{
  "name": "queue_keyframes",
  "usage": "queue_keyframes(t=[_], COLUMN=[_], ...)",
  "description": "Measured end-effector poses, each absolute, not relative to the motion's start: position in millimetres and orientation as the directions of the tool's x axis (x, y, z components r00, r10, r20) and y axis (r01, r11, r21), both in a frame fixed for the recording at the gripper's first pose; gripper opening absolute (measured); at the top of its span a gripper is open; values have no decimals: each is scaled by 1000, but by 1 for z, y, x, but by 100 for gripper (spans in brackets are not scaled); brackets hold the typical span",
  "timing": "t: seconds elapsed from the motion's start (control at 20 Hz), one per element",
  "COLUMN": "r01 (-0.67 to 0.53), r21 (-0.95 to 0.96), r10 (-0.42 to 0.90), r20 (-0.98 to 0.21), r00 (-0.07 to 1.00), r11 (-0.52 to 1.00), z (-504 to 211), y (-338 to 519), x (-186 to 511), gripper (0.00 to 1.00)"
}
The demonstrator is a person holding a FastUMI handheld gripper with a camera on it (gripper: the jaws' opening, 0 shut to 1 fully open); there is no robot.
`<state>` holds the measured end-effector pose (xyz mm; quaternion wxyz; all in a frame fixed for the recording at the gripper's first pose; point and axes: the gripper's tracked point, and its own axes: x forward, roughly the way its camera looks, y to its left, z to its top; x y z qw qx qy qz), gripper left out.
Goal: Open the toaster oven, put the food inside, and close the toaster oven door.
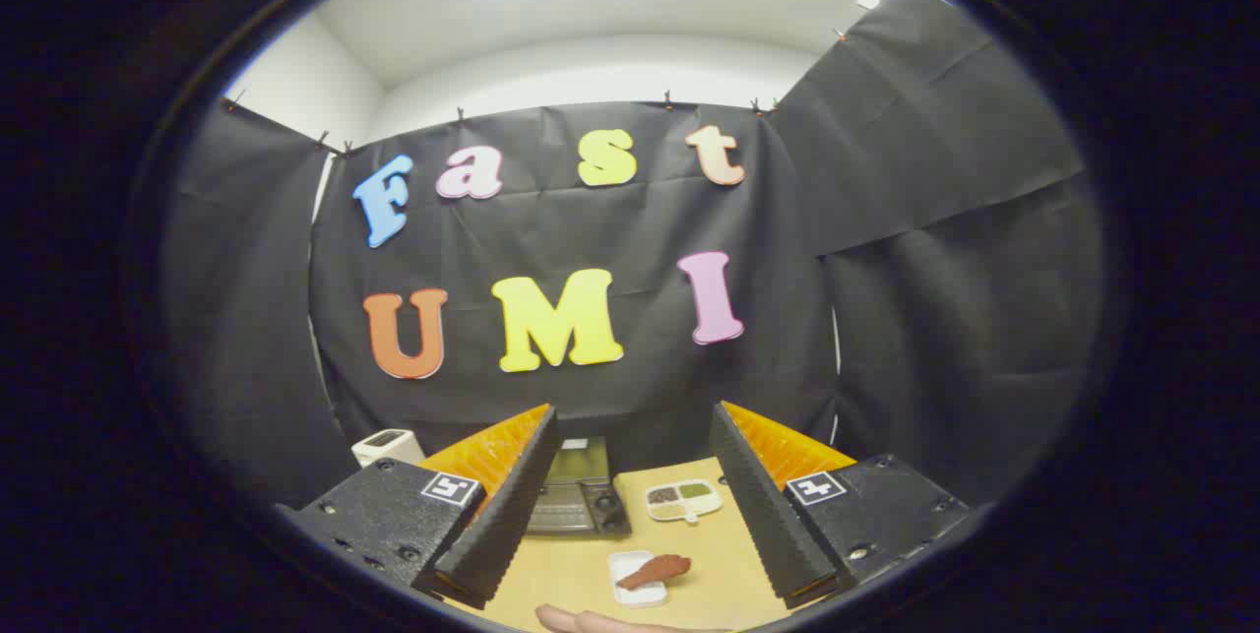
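Note:
My gripper [630,475] is held high and tilted up, its two fingers wide apart with nothing between them. Far below, between the fingers, the toaster oven [576,485] stands on the wooden table [719,574] with its glass door swung down open. Nearer to me lies a brown drumstick-shaped piece of food [657,570] on a small white rectangular dish [630,584]. The left finger hides the oven's left side.
A white divided plate [683,500] with small portions sits right of the oven. A white toaster-like appliance [386,445] stands at the far left. A person's fingertips [591,621] show at the table's near edge. Black cloth walls enclose the booth.

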<state>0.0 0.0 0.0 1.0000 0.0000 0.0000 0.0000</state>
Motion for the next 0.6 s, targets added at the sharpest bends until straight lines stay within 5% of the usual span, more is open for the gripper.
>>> queue_keyframes(t=[0.6], r01=[-82], r21=[-46], r10=[81], r20=[-9], r00=[997], r11=[996], z=[-2], y=[96], x=[-13], gripper=[98])
